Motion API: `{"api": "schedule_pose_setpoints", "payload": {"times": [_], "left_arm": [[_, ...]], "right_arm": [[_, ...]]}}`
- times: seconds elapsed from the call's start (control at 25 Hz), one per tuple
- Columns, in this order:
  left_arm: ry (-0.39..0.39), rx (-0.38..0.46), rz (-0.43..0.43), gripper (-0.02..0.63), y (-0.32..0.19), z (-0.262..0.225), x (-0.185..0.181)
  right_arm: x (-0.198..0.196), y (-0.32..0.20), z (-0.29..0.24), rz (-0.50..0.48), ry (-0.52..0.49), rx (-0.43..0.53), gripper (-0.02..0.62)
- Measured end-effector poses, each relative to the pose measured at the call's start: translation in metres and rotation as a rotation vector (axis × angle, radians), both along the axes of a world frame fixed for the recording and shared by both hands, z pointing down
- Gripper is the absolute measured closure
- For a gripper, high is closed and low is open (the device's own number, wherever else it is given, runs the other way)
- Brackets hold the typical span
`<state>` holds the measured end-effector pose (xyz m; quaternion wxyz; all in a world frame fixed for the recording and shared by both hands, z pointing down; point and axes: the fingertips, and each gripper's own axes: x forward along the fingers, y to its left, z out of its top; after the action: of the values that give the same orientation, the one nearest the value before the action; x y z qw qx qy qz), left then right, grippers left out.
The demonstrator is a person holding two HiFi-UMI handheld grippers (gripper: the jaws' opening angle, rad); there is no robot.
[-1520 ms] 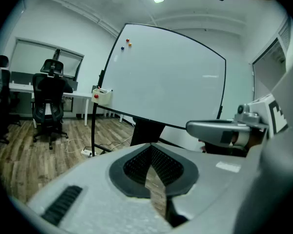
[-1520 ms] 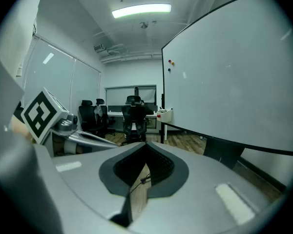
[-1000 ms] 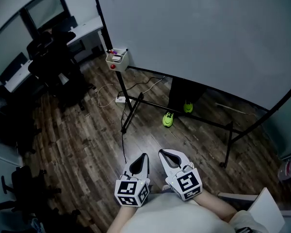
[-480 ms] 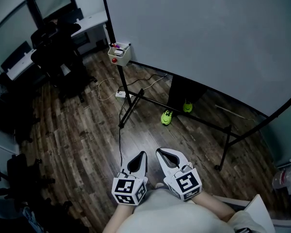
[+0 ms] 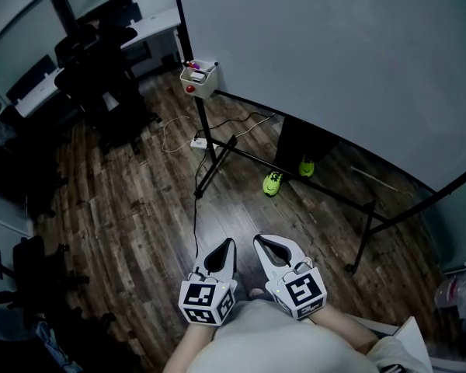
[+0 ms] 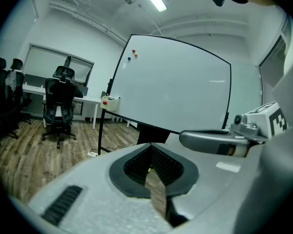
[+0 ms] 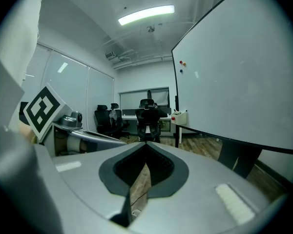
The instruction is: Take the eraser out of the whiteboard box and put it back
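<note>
The whiteboard box (image 5: 199, 77) is a small white tray fixed at the left end of the big whiteboard (image 5: 349, 53), far ahead of me. It holds a red piece and some small items; I cannot make out the eraser. The same box (image 6: 110, 102) is small in the left gripper view, and the box (image 7: 179, 116) is also small in the right gripper view. My left gripper (image 5: 224, 249) and right gripper (image 5: 266, 245) sit side by side close to my body, low in the head view. Both are shut on nothing and point towards the board.
The whiteboard stand's black legs (image 5: 210, 173) and crossbar cross the wooden floor ahead. A power strip (image 5: 196, 142) with cables and two green shoes (image 5: 272, 183) lie near them. Black office chairs (image 5: 101, 84) and white desks stand at the left.
The head view has shifted a little, so the box sits slightly higher and further right in the picture. Both grippers stay shut in the same place.
</note>
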<state>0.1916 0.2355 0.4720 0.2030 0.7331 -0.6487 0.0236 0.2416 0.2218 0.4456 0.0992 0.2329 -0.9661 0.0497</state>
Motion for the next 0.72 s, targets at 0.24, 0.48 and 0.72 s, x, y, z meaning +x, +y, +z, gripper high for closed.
{"api": "schedule_pose_setpoints", "payload": {"times": [0.24, 0.48, 0.72], "left_arm": [[-0.011, 0.014, 0.012, 0.604, -0.018, -0.007, -0.019], [-0.014, 0.028, 0.01, 0.604, -0.04, -0.017, -0.046], [-0.011, 0.024, 0.011, 0.604, -0.063, -0.018, -0.07]], "right_arm": [[-0.018, -0.02, -0.002, 0.01, -0.001, 0.006, 0.594], [-0.044, -0.041, -0.01, 0.01, -0.011, 0.013, 0.594], [-0.069, -0.06, -0.012, 0.004, -0.007, 0.01, 0.594]]}}
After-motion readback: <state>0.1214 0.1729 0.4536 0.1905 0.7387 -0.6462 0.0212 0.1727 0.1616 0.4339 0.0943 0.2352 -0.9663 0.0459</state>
